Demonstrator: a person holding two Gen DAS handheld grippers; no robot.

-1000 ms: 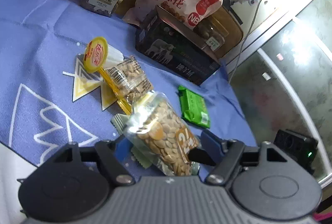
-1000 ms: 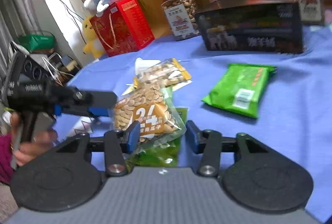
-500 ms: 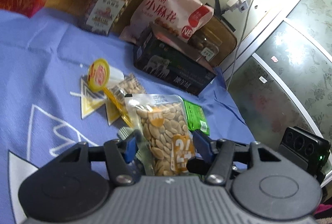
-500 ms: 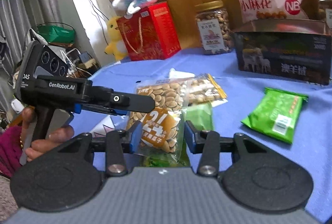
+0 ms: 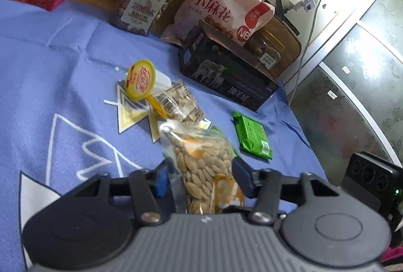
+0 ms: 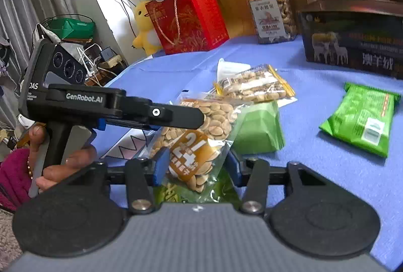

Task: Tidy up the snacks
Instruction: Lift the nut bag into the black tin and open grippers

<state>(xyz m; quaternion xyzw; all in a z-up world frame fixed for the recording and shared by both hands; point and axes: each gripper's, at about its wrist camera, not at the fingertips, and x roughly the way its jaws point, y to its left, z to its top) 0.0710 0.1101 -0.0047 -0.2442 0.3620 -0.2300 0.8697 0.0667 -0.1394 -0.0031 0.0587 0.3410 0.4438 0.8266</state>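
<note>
Sorting barely begun, judged from layout: loose packets scattered mid-cloth, none grouped.

Seed bag (image 6: pixel 201 136) raised off blue tablecloth (image 5: pixel 50 65), near edge, between both tools. Left gripper (image 5: pixel 201 178) closing, jaws narrowing on bag's lower part; contact of pads not clear. Right gripper (image 6: pixel 195 163) closing too, bag between its jaws, gaps visible each side.

Left to sort: nut pouch (image 6: pixel 254 87), jelly cup (image 5: pixel 141 79), green packet (image 6: pixel 360 118), pale green wrapper (image 6: pixel 259 128).

Far side crowded: jar (image 5: pixel 147 7), dark box (image 5: pixel 226 75). Open cloth at left; right edge near green packet.
</note>
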